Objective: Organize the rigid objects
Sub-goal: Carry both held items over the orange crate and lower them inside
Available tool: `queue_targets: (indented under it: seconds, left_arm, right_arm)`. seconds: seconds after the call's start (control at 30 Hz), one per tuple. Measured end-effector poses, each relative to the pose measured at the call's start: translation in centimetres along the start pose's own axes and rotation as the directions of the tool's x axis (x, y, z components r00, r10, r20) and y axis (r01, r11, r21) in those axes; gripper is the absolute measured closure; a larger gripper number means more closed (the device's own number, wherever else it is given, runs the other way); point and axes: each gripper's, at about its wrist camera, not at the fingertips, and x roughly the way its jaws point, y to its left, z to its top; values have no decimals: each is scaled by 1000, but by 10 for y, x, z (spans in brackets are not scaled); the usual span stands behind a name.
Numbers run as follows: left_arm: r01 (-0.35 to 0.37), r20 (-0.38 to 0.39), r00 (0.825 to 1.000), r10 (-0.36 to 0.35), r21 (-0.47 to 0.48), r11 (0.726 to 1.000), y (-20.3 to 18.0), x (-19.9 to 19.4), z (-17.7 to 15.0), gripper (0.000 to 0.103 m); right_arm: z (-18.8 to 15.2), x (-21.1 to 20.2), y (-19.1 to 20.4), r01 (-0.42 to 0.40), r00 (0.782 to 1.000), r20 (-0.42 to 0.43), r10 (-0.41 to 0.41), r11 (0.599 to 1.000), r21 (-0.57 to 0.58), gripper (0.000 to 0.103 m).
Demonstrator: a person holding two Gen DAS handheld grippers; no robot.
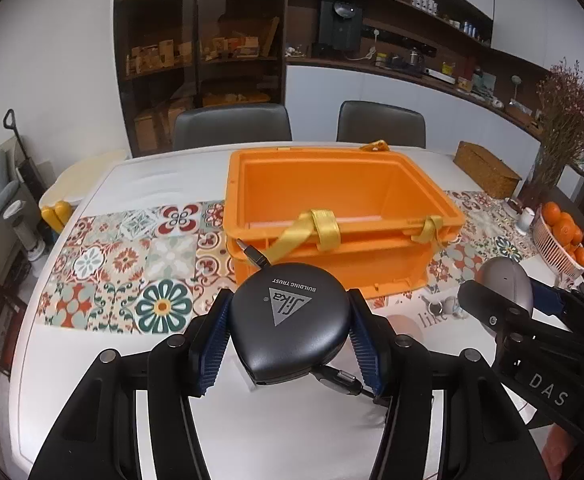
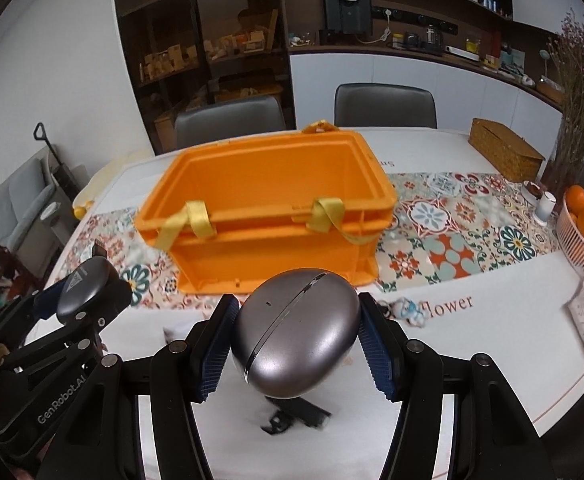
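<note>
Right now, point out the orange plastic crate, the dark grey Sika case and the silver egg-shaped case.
Orange plastic crate [image 1: 332, 258], left wrist view, front wall.
Dark grey Sika case [image 1: 288, 320], left wrist view, lid.
Silver egg-shaped case [image 2: 296, 336], right wrist view, shell.

Crate [image 1: 332, 200] on table [image 1: 252, 432] (chairs [image 1: 232, 126] behind).

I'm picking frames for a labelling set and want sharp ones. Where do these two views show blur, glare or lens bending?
Left wrist view: sharp on the dark grey case in the left claw; the table edge bows and the corners go black. Right wrist view: soft highlights on the silver egg-shaped case in the right claw; the black object beneath it is smeared; the orange crate looks slightly soft.
</note>
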Motion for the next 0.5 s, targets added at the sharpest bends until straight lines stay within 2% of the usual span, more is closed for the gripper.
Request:
queue_targets:
  seconds: [0.33,0.5]
  left_arm:
    - [54,16,998,-55,38,998,10,6,26,48]
    - [46,8,999,-46,24,999,3,12,39,48]
  right_arm:
    - [16,-1,15,31,999,28,-32,998,53,43]
    - [28,4,10,22,999,32,-24,998,51,43]
